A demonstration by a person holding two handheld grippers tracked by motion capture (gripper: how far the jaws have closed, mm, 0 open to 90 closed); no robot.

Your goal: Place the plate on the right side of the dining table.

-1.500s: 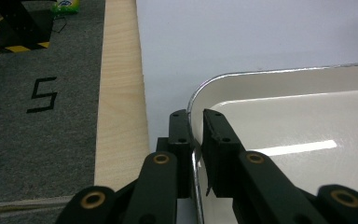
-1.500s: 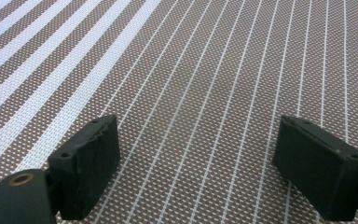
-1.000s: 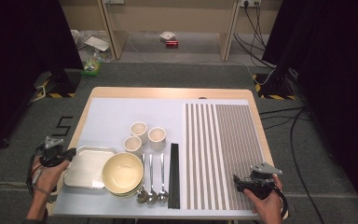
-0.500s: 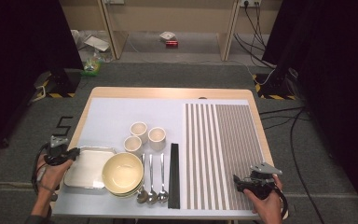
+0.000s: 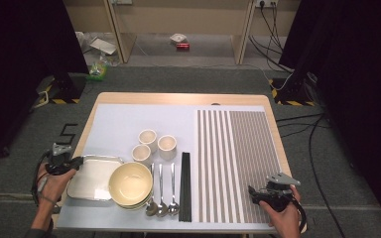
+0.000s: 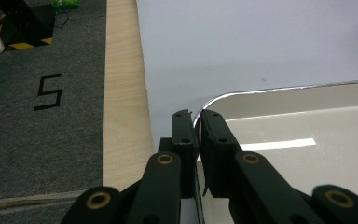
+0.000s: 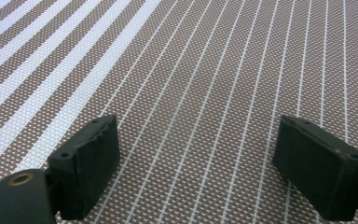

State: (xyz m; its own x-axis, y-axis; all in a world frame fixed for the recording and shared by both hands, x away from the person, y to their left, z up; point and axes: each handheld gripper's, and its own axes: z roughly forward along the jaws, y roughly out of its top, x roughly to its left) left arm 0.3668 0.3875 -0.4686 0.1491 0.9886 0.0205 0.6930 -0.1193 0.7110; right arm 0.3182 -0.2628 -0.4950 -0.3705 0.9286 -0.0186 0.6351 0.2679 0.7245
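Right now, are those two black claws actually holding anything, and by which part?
The left gripper is clamped on the metal tray, pinching its raised rim at the near left corner. The right gripper holds nothing; its jaws stand wide apart over the striped mat.

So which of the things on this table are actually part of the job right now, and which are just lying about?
In the job:
left tool, shut on the rim of the rectangular metal tray.

Lying about:
cream bowls
three cream cups
three metal spoons
black chopsticks
brown striped placemat
right tool, open
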